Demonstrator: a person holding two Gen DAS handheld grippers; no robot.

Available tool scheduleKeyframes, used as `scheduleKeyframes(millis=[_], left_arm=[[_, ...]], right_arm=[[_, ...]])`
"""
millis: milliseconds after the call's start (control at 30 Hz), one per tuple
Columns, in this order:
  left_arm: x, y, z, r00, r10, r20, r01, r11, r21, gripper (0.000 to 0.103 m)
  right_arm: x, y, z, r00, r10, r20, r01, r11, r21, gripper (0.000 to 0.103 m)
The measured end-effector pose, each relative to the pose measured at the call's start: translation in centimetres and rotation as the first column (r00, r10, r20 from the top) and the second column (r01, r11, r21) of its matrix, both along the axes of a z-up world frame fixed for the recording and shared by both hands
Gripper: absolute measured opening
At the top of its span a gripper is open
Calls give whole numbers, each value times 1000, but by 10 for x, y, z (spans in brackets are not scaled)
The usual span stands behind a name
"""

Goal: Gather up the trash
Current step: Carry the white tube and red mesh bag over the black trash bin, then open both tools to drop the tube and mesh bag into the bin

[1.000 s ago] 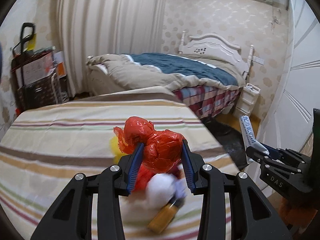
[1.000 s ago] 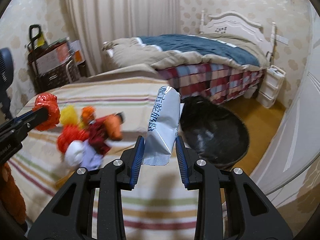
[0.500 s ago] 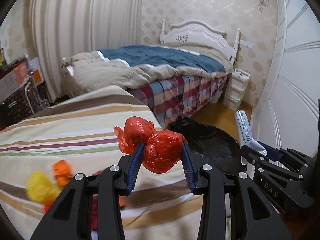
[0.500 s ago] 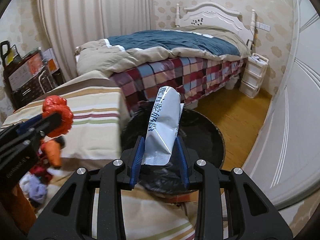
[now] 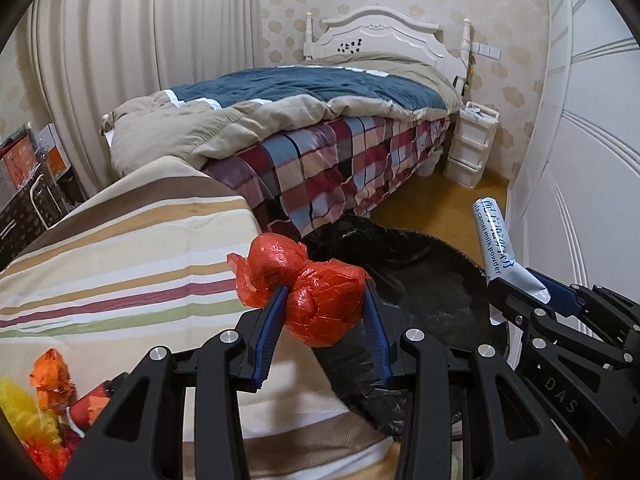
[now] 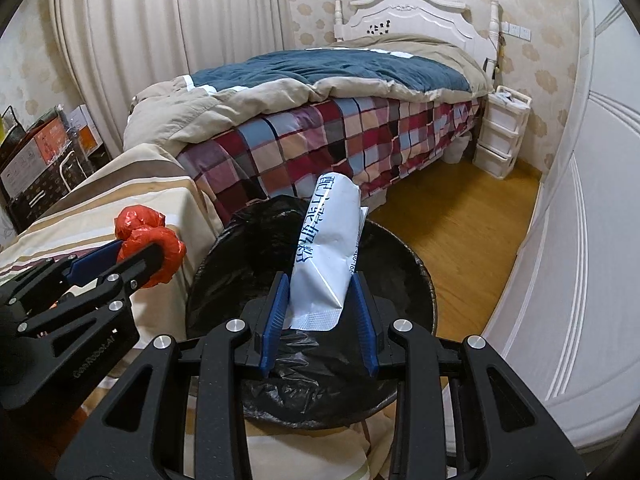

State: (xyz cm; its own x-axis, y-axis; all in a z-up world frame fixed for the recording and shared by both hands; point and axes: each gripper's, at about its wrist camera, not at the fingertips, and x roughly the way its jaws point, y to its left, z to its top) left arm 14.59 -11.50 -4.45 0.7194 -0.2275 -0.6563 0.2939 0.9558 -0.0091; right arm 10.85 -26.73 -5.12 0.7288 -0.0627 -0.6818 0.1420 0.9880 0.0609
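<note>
My left gripper [image 5: 325, 304] is shut on a crumpled red plastic wrapper [image 5: 316, 300] and holds it at the right edge of the striped table [image 5: 120, 264], beside the black-lined trash bin [image 5: 420, 280]. It shows in the right wrist view [image 6: 152, 254] too. My right gripper [image 6: 318, 304] is shut on a white milk powder sachet [image 6: 326, 248] and holds it upright above the bin [image 6: 400, 264]. The sachet also shows in the left wrist view [image 5: 496, 248].
More trash, orange [image 5: 52, 376] and yellow [image 5: 24, 412] crumpled pieces, lies on the striped table at lower left. A bed with a plaid cover [image 5: 340, 168] stands behind the bin. White drawers [image 6: 502, 132] and a white door [image 6: 592, 240] are on the right.
Both grippers have swung right, away from the trash pile on the table, toward the bin. The sachet now hangs over the bin's opening. Both grips are unchanged.
</note>
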Motion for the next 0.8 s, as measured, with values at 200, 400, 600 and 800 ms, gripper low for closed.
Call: scheduleKeyframes(millis=[200, 400, 600, 800], left_arm=[[16, -11, -7, 1000, 5, -19, -4, 1000, 19, 40], [22, -17, -9, 1000, 10, -22, -9, 999, 31, 51], [18, -13, -7, 1000, 30, -7, -30, 999, 27, 75], [14, -8, 1, 999, 42, -4, -42, 999, 15, 78]], right_arm=[[9, -10, -6, 1000, -14, -13, 14, 1000, 10, 32], [14, -18, -10, 999, -30, -18, 30, 999, 16, 33], [10, -22, -9, 999, -51, -16, 51, 999, 19, 41], [1, -24, -3, 997, -77, 1, 77, 997, 21, 53]])
